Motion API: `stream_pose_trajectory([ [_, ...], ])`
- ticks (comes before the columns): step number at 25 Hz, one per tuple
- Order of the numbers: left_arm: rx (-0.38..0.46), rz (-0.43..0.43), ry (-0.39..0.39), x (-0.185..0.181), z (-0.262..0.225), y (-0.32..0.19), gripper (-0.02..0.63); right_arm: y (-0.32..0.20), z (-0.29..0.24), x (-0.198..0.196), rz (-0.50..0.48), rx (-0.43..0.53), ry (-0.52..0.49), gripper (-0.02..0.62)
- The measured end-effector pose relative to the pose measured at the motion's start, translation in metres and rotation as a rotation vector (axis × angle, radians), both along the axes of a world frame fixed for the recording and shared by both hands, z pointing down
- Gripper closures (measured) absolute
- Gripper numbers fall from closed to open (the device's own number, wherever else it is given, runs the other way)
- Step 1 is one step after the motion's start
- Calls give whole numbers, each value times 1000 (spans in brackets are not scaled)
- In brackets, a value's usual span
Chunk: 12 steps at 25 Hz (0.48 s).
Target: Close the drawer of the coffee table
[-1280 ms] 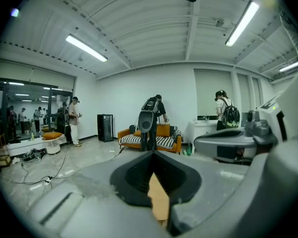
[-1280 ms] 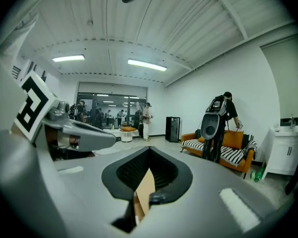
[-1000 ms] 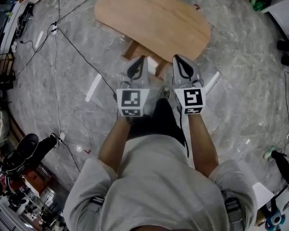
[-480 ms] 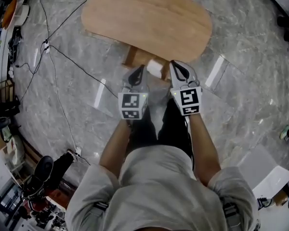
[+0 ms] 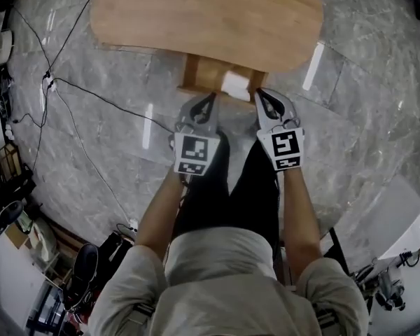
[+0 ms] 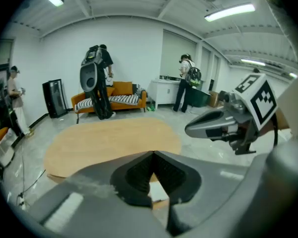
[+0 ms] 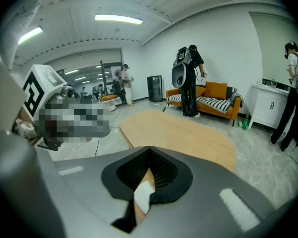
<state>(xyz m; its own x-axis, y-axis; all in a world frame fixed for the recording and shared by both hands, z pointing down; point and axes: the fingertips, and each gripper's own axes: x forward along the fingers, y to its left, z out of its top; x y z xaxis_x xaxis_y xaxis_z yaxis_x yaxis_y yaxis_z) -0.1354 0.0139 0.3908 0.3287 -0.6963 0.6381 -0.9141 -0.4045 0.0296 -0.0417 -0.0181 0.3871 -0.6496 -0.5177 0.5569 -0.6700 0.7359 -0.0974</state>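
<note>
Pointing at the drawer at 12 o'clock, L gripper & R gripper are pressed shut, holding nothing. Drawer sticks out from under the table.

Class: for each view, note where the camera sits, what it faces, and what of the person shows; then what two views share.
Head view: on the head, facing steeply down at table, open drawer; forearms, left gripper, right gripper show.
Left gripper view: on that gripper, facing across the table; its shut jaws show.
Right gripper view: likewise, jaws shut.
Both gripper views share the sofa.
</note>
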Motion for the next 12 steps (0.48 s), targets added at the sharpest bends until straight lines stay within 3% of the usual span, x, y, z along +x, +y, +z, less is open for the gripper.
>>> stream_pose_trajectory([
  [4,-75,136,-50,-10,60,23,586,18,45,1,32,-18,86,589],
  [8,-163,193,-39,-17,107,39,586,49,88,0,68,-99,102,589],
  [12,-184,237,-56,-11,143,39,586,66,126,6,62,-143,137,588],
])
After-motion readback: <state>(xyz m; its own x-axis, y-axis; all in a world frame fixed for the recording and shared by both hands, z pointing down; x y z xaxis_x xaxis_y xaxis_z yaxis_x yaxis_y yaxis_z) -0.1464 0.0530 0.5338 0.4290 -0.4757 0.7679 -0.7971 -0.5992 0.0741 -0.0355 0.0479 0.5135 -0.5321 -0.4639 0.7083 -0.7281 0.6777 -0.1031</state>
